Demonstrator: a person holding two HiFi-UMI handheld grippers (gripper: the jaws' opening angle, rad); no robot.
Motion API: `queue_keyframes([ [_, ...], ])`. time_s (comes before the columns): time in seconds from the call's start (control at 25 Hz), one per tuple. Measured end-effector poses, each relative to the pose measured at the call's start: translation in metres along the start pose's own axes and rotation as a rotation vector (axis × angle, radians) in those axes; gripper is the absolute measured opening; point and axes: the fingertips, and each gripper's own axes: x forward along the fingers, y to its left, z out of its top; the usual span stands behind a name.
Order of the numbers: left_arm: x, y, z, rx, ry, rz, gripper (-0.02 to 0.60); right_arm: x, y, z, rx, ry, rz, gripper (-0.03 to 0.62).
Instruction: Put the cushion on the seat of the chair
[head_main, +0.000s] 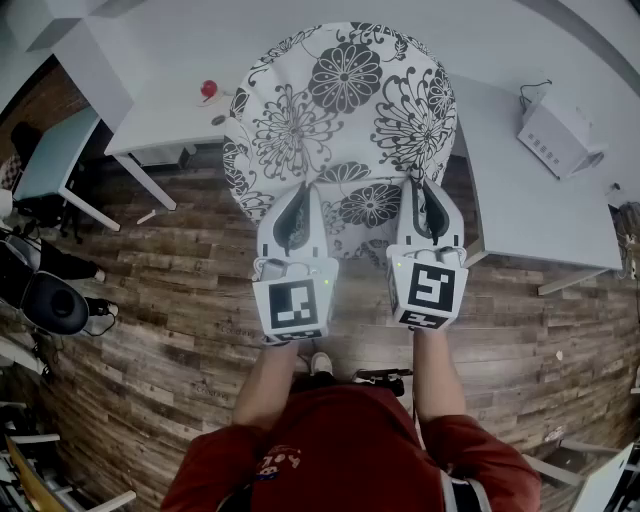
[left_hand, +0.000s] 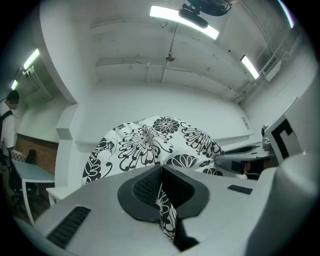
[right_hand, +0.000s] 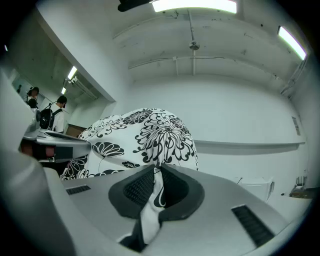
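A round white cushion printed with black flowers hangs in the air in front of me, above the wooden floor and the table edge. My left gripper is shut on the cushion's near edge at the left, with a fold of the cloth pinched between its pads. My right gripper is shut on the near edge at the right, the fabric squeezed between its jaws. The cushion bulges beyond each pair of jaws. No chair seat shows near the cushion.
White tables run across the back, with a small red object on the left one and a white box on the right one. A blue-topped table and a dark chair stand at the left.
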Motion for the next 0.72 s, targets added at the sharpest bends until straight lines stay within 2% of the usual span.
queue_keyframes([
  [0.36,-0.0021,-0.0057,0.0015,0.019,0.009,0.0,0.028,-0.0059,0.0016,-0.0055,0.015,0.011,0.01,0.046],
  [0.72,-0.0029,-0.0022,0.0006,0.001,0.008,0.005,0.028,-0.0064,0.0052,-0.0061,0.021,0.012,0.008,0.048],
])
